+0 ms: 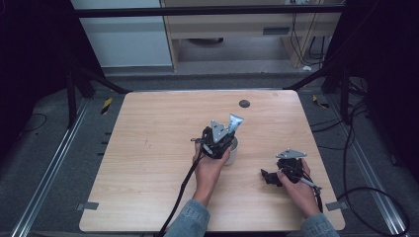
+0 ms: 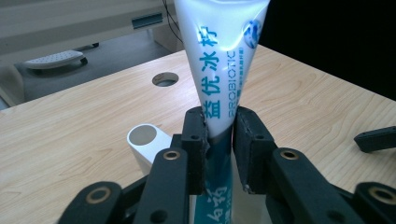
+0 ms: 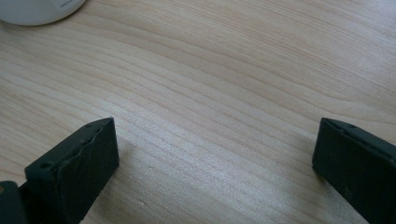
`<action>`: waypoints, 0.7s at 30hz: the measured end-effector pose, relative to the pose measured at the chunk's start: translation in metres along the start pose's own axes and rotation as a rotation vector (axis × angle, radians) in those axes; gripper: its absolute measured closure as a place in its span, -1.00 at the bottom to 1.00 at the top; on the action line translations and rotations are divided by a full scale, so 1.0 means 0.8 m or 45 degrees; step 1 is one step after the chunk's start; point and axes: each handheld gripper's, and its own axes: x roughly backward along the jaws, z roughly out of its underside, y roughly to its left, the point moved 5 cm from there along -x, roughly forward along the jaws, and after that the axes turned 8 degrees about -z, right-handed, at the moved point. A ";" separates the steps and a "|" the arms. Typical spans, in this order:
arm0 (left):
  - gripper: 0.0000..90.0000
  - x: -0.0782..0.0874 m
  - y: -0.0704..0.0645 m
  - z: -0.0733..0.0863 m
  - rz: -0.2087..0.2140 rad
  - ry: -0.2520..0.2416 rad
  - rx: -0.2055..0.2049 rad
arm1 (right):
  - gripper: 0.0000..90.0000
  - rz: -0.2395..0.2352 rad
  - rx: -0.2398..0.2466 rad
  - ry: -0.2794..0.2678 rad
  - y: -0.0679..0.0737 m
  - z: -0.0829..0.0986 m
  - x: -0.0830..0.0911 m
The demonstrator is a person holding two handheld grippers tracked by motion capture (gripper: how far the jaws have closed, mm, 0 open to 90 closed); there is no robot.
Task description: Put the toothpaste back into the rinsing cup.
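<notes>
Toothpaste tube (image 2: 224, 51), white with teal lettering, stands nearly upright, clamped at its narrow middle between the jaws of the left gripper (image 2: 219, 135), near the middle of the bench (image 1: 148, 163). Just below and beside it sits a white cup (image 2: 144, 137), its open rim showing in the left gripper view; from the high view the cup (image 1: 232, 150) is mostly covered by the gripper and hand. The right gripper (image 1: 269, 177) lies low over the bench toward the near right corner, jaws wide apart with bare wood between them.

Pale wood grain covers the bench, with a round cable hole (image 1: 244, 103) near its far edge. Grey carpet (image 1: 49, 148) surrounds it, metal rails run along both sides, and a light wooden cabinet (image 1: 227, 24) stands beyond. Black cables (image 1: 365, 187) trail on the floor at right.

The tube's top is cut off in the left gripper view, and its lower end is hidden behind the jaws. In the right gripper view the cup (image 3: 37, 11) is cropped to a curved white edge.
</notes>
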 end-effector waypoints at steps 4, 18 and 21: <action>0.66 -0.001 -0.002 -0.001 -0.002 0.017 -0.024 | -0.99 0.000 -0.002 0.000 0.000 0.000 0.000; 0.68 0.000 -0.002 -0.001 -0.003 0.025 -0.023 | -0.99 0.000 -0.001 0.000 0.000 0.000 0.000; 0.67 0.002 -0.002 -0.001 -0.001 0.023 -0.023 | -0.99 0.000 -0.002 0.001 0.000 0.000 0.000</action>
